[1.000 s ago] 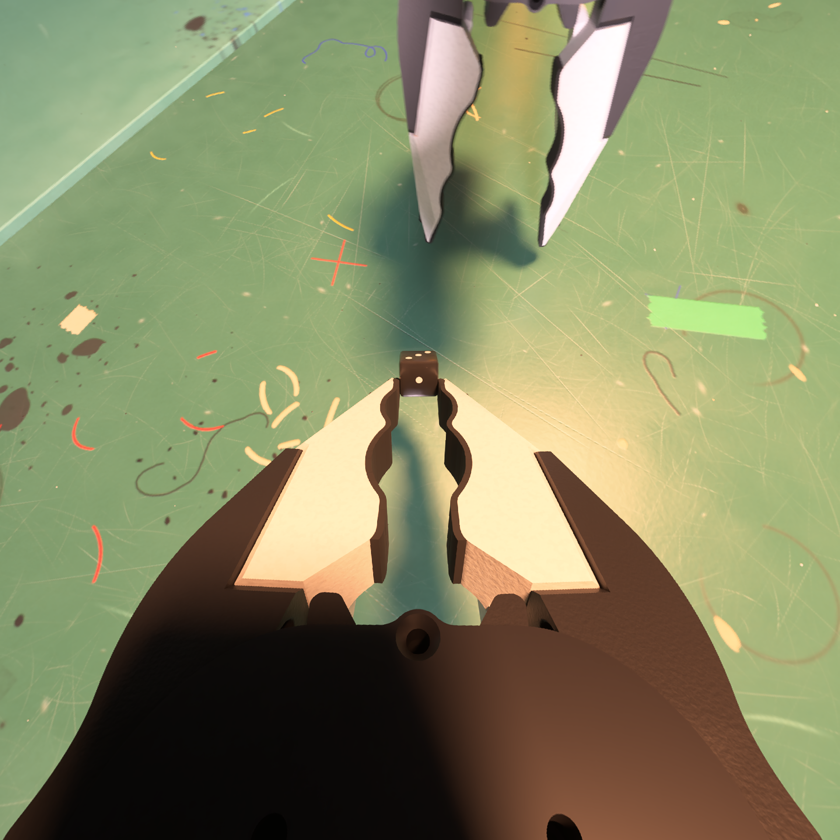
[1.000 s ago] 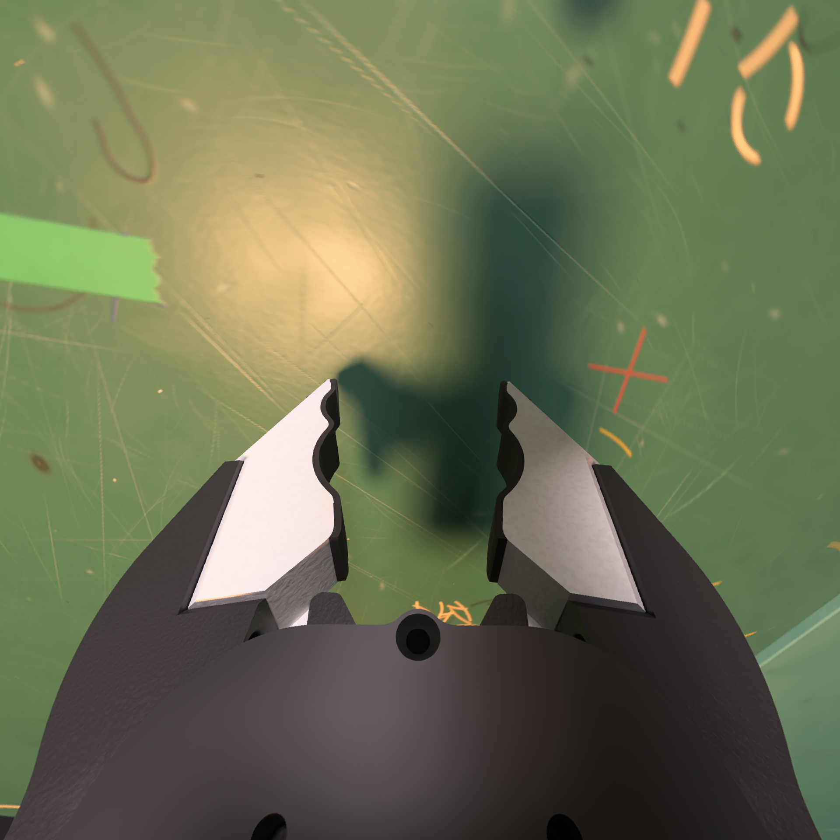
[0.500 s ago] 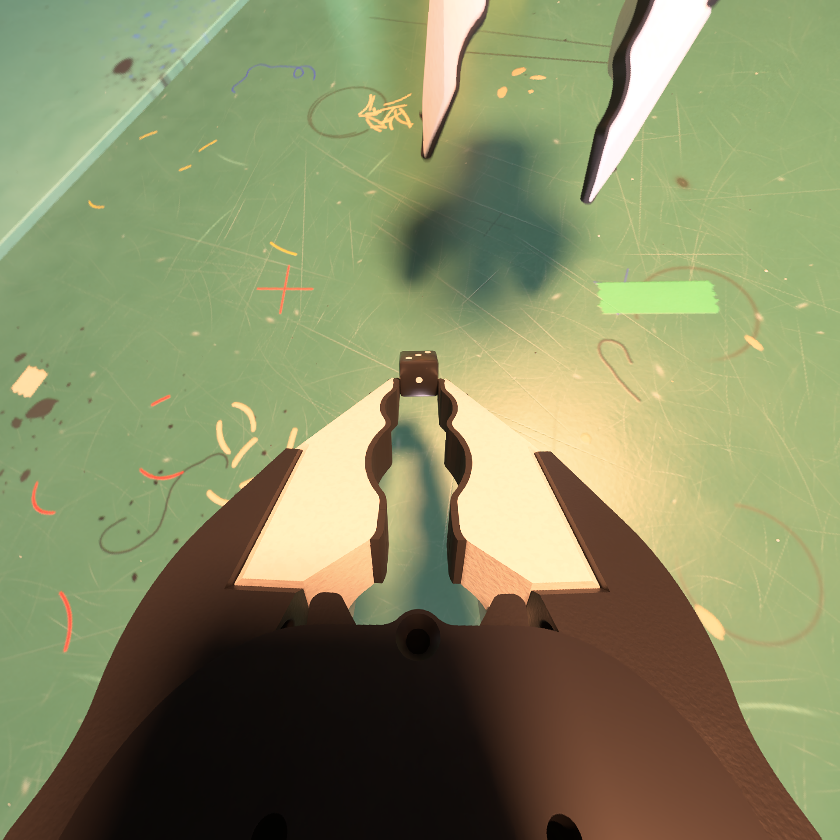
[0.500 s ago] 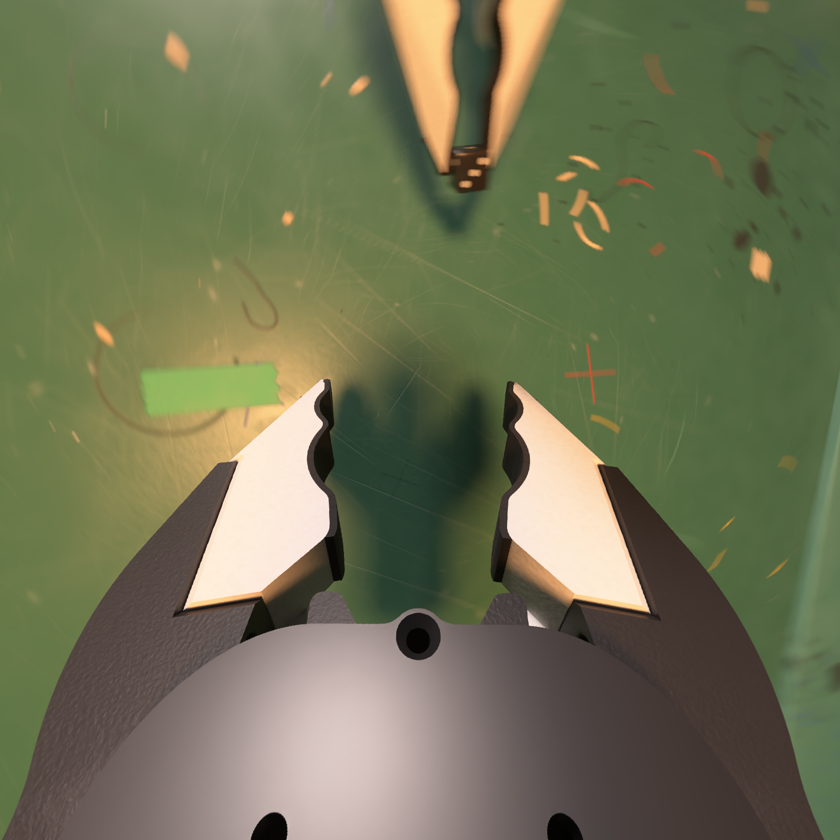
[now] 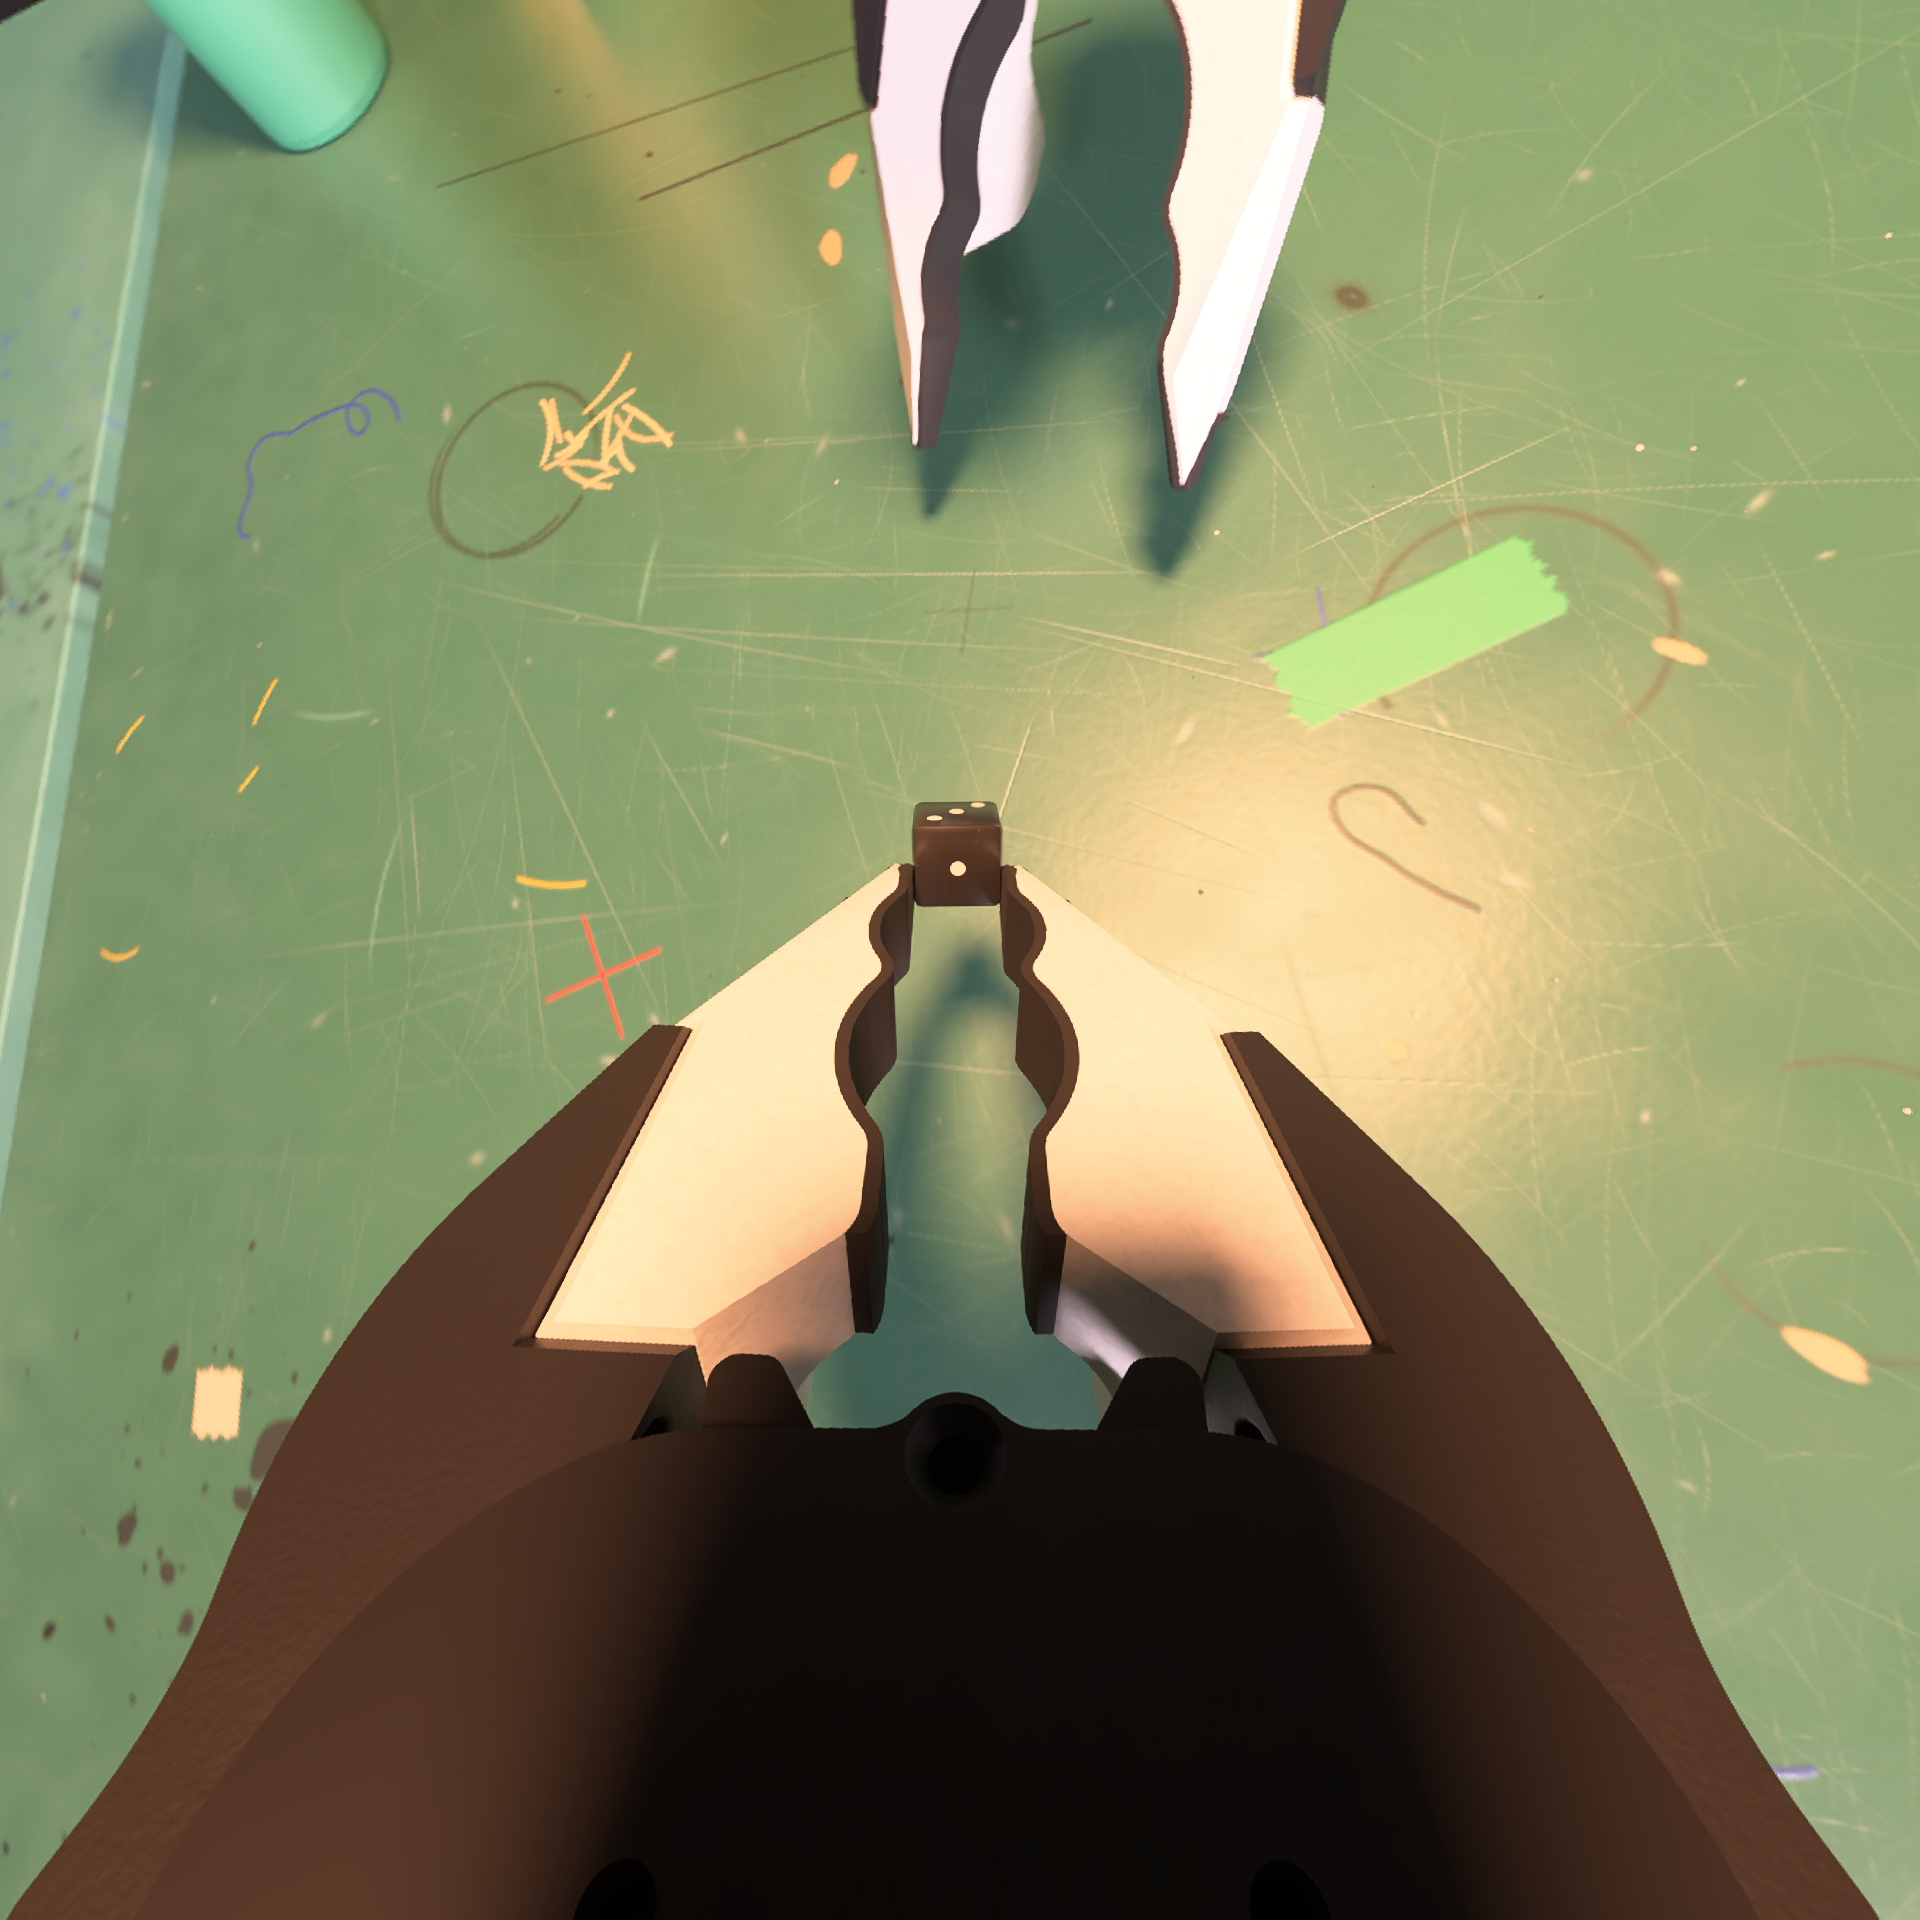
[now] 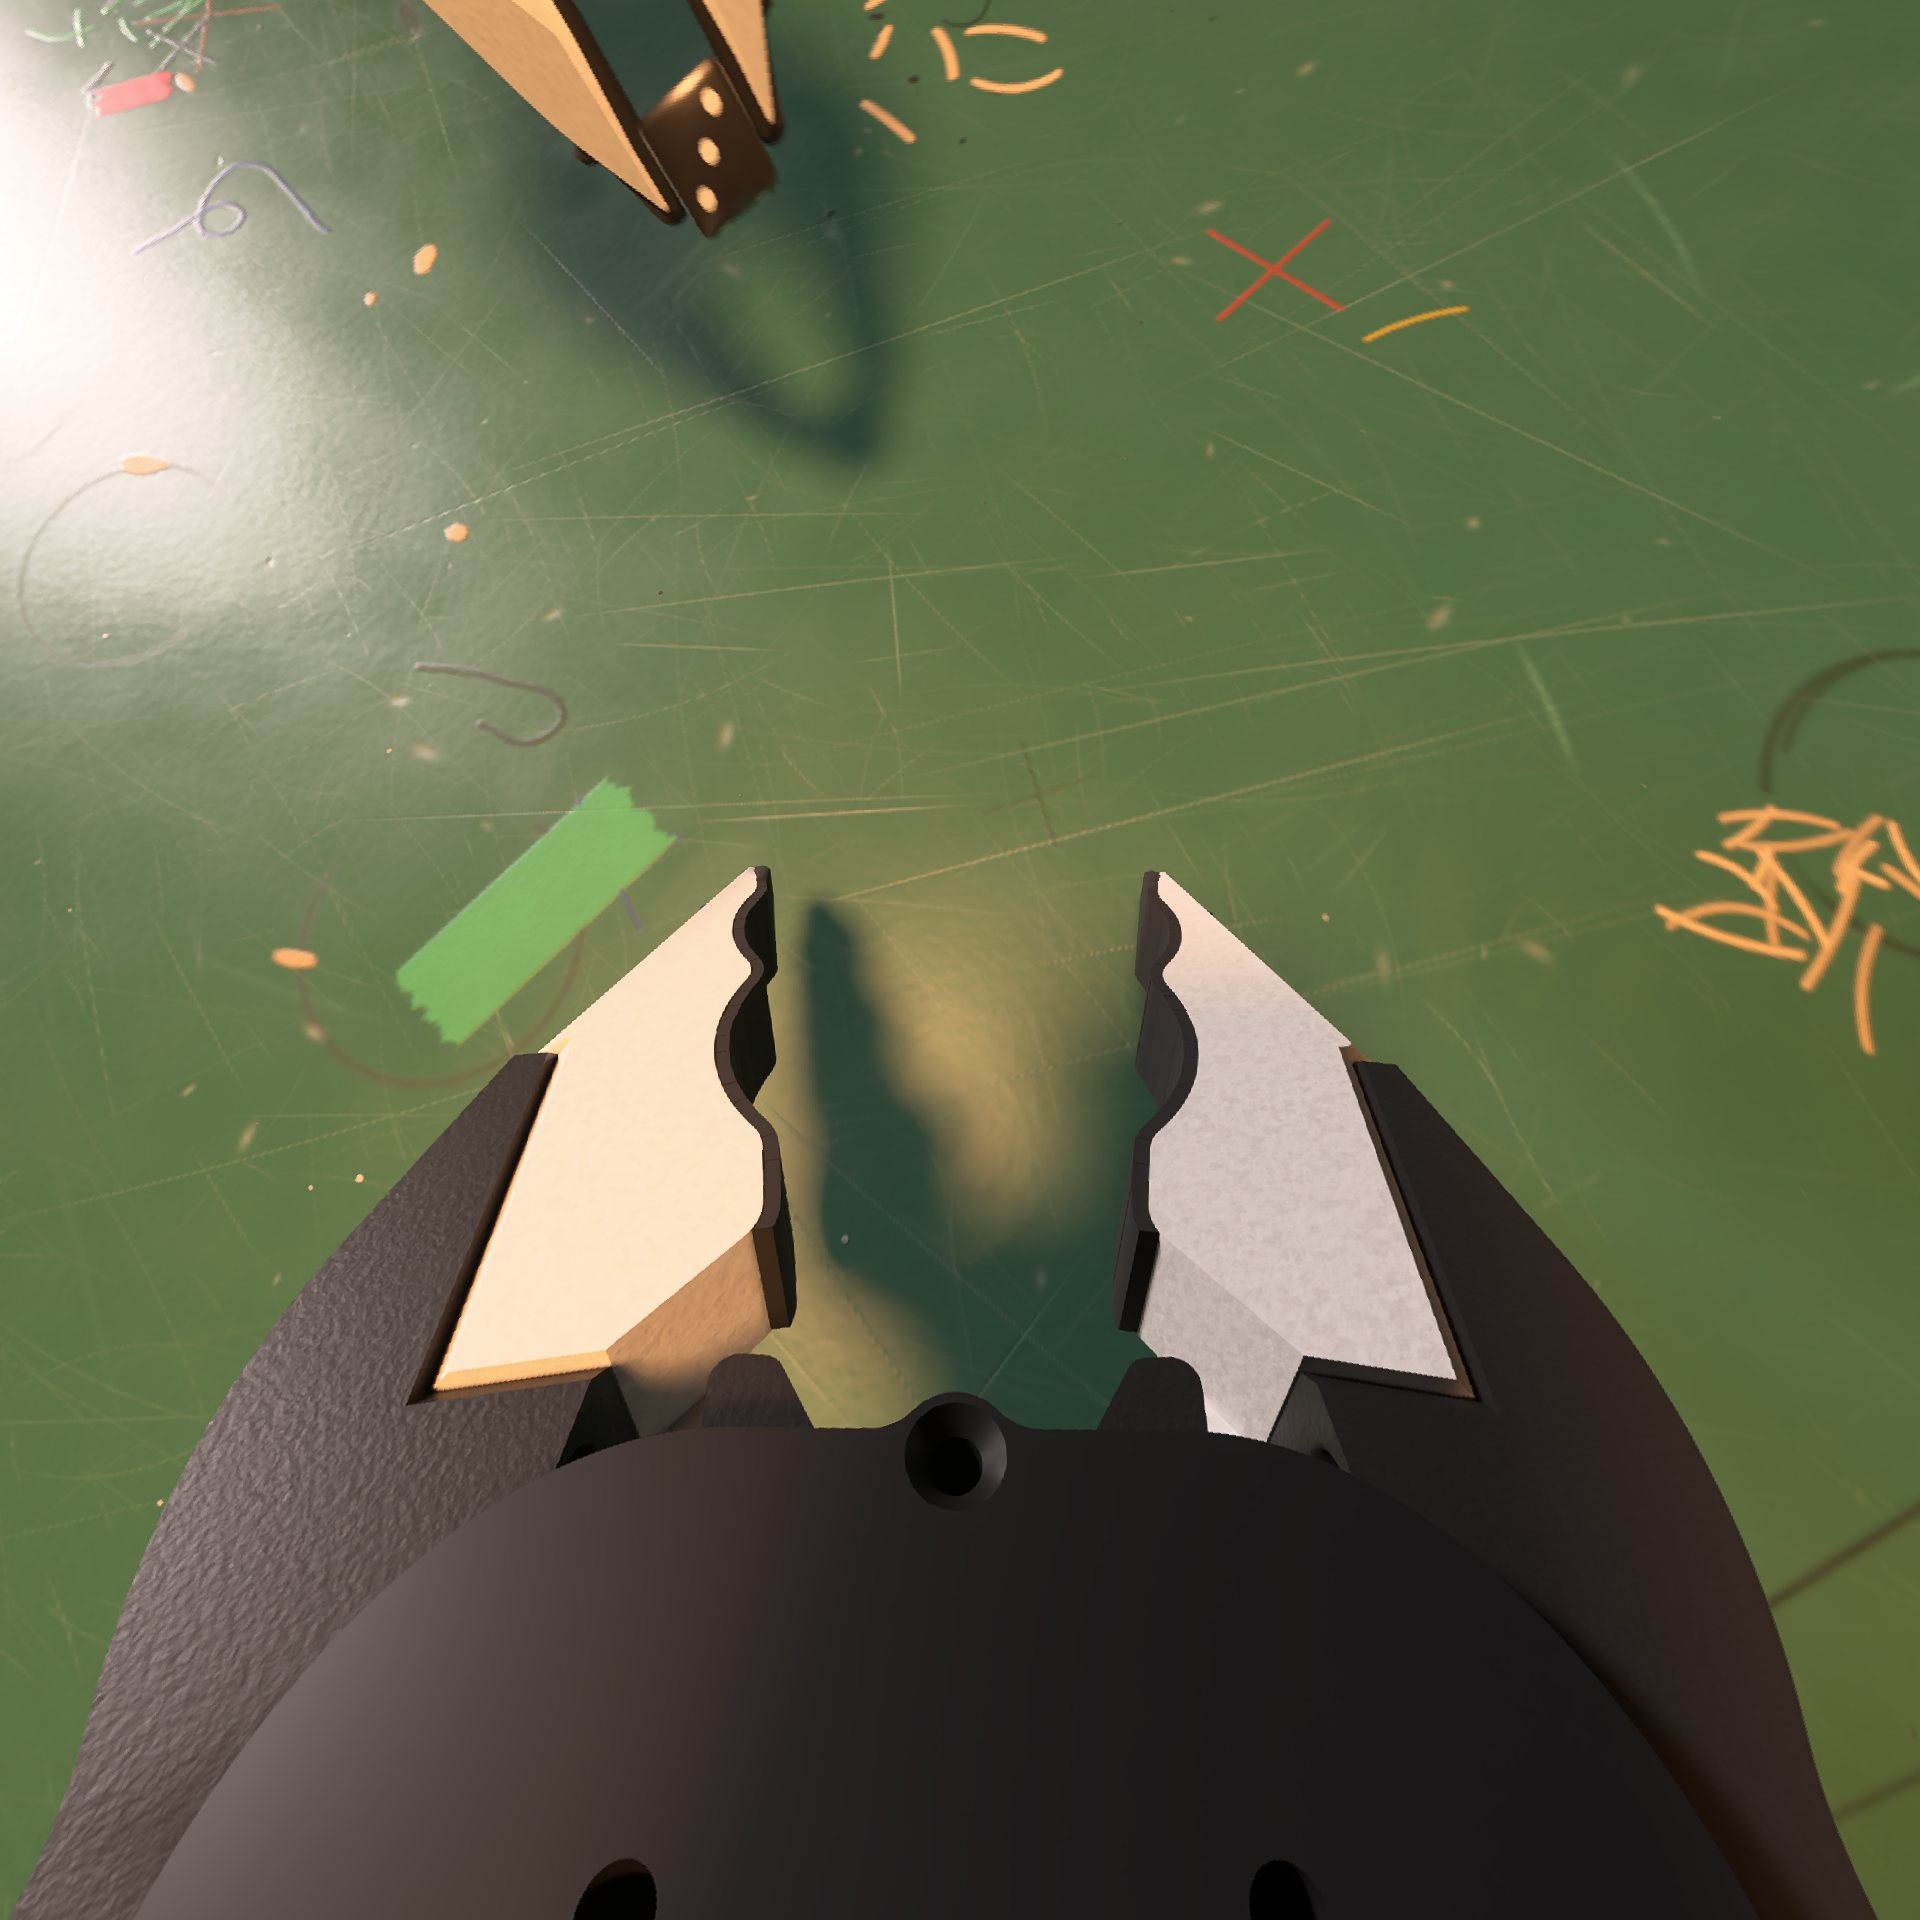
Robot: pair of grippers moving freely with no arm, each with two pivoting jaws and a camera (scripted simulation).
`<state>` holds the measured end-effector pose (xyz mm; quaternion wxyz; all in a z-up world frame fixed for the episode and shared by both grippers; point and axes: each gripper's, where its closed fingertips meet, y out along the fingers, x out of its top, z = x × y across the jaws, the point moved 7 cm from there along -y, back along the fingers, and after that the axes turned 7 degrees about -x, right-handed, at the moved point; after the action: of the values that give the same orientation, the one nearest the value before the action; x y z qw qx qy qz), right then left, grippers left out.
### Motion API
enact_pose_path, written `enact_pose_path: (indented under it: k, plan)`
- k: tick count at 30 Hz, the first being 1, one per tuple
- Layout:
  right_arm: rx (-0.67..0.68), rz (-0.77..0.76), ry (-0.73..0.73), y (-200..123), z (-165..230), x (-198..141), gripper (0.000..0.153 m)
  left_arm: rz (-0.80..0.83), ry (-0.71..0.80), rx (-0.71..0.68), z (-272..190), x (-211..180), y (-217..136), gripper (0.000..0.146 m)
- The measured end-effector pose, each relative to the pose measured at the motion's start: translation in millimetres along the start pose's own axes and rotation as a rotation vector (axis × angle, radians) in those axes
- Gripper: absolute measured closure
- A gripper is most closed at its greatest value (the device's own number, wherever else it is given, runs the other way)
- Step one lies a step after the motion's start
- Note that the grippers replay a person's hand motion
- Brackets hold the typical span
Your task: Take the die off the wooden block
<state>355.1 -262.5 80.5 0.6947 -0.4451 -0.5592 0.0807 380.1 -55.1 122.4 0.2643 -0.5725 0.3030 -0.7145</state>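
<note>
Scratched green mat (image 5: 727,665); left tongs (image 5: 957,891) pinch die (image 5: 957,868); right tongs (image 6: 954,883) spread.

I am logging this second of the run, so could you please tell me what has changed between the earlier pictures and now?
Little changed in the grasp: the left tongs stay shut on the die, carried over the green mat. The views have shifted across the mat; a mint cylinder now shows at the top left of the left wrist view. The right tongs stay open and empty, and now see the die from closer. No wooden block shows.
</note>
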Motion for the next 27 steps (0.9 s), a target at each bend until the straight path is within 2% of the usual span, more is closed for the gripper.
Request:
enact_pose_path:
  k: [6,11,15,21,27]
  plan:
    - [0.062,-0.008,-0.03,17,-9,8,0.082,0.004,0.022,-0.034,7,9,14,0.13]
    - [0.132,-0.079,-0.052,32,-14,20,0.081,-0.001,0.023,-0.047,8,10,18,0.13]
    - [0.123,-0.111,-0.072,31,-16,25,0.081,-0.009,0.014,-0.061,9,11,17,0.13]
    - [0.1,-0.296,-0.103,6,-2,40,0.097,-0.044,0.007,-0.087,5,11,15,0.13]
    - [0.126,-0.326,-0.185,6,25,56,0.112,-0.062,0.035,-0.083,-4,14,18,0.13]
